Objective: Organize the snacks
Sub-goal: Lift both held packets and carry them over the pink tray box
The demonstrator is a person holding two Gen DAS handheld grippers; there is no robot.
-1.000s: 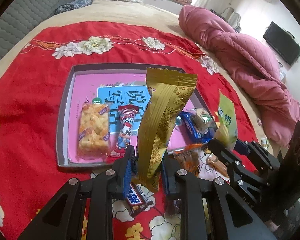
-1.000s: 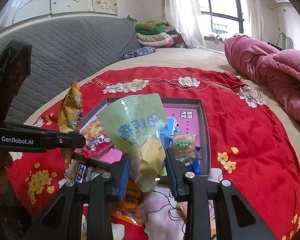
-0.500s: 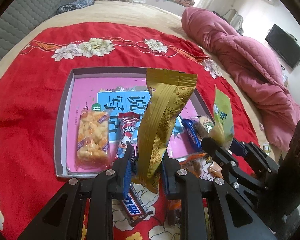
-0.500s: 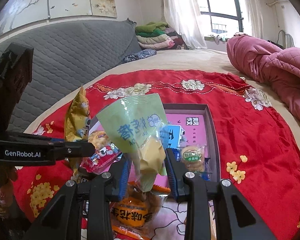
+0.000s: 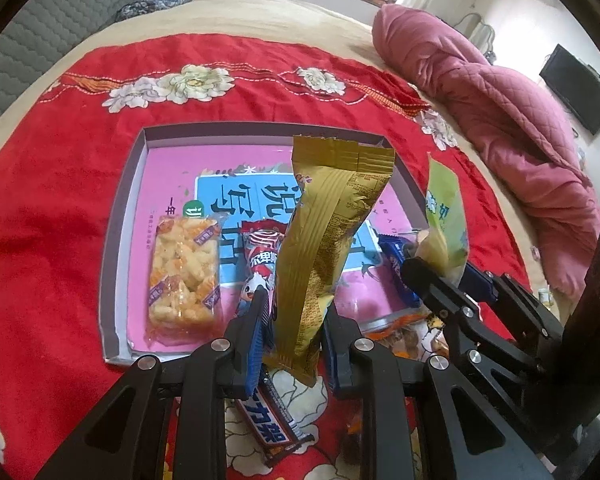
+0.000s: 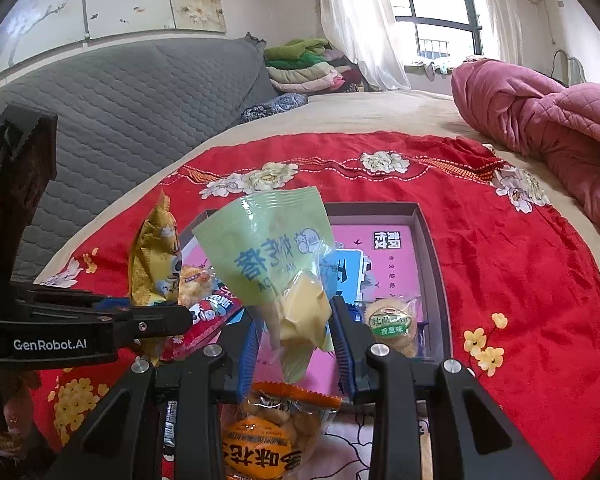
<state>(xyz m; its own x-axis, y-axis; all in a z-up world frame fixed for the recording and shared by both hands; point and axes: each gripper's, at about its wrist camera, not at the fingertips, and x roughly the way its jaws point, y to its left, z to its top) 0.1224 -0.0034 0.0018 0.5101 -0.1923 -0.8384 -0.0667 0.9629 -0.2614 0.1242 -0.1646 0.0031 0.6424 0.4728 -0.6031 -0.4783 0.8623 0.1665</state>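
Left claw (image 5: 294,332) grips the crinkled gold foil packet (image 5: 332,240) above the shallow grey cardboard tray's near edge (image 5: 112,280); right claw (image 6: 296,332) clamps the pale-green plastic pouch (image 6: 268,252); the tray's far half lies open.

Carried the green packet (image 6: 274,264), clamped in the right gripper (image 6: 294,344), forward from the cloth over the near edge of the tray (image 6: 430,240), toward the round biscuit (image 6: 392,326). Drew level with the left gripper (image 5: 294,340) and its gold packet (image 5: 328,248). Left an orange snack bag (image 6: 278,436) below the right tongs.
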